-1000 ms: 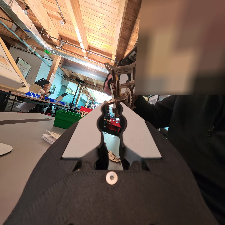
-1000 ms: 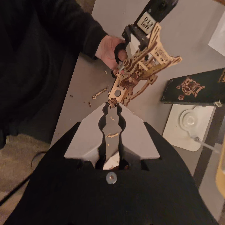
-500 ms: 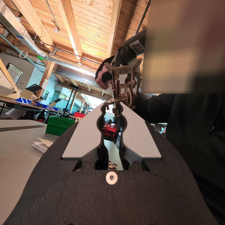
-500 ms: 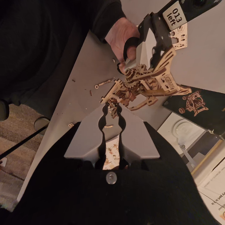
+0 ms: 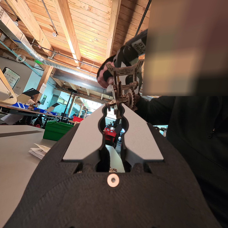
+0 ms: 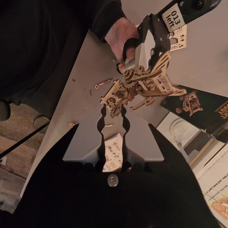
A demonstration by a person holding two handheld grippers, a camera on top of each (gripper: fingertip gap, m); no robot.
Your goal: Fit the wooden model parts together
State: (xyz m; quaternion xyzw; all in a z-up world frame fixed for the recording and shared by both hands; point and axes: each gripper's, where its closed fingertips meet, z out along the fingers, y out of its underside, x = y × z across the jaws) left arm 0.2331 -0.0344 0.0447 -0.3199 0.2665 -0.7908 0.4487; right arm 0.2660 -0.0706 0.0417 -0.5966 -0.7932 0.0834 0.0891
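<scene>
A half-built wooden model (image 6: 141,88) of laser-cut plates and gears hangs in the air above the grey table (image 6: 86,61), held between both grippers. My left gripper (image 5: 114,105) is shut on a thin plate at one end of the model (image 5: 123,93). In the right wrist view it shows at the top right, held in a person's hand (image 6: 122,39). My right gripper (image 6: 113,107) is closed on the model's geared end, with a small gear piece between the tips. In the left wrist view it sits behind the model's top frame (image 5: 124,71).
Small loose wooden bits (image 6: 104,82) lie on the table near the edge. A black box (image 6: 199,108), a white plastic tray (image 6: 177,129), an instruction booklet (image 6: 113,153), a part sheet (image 6: 177,40) and printed paper (image 6: 217,185) lie around. A green bin (image 5: 55,132) stands far left. My hands' fingertips stand some 5 centimetres from each other.
The model has swung round and tilted while both grippers keep hold of it. The right gripper has risen into sight behind the model, and its geared end sits deeper between the right fingertips.
</scene>
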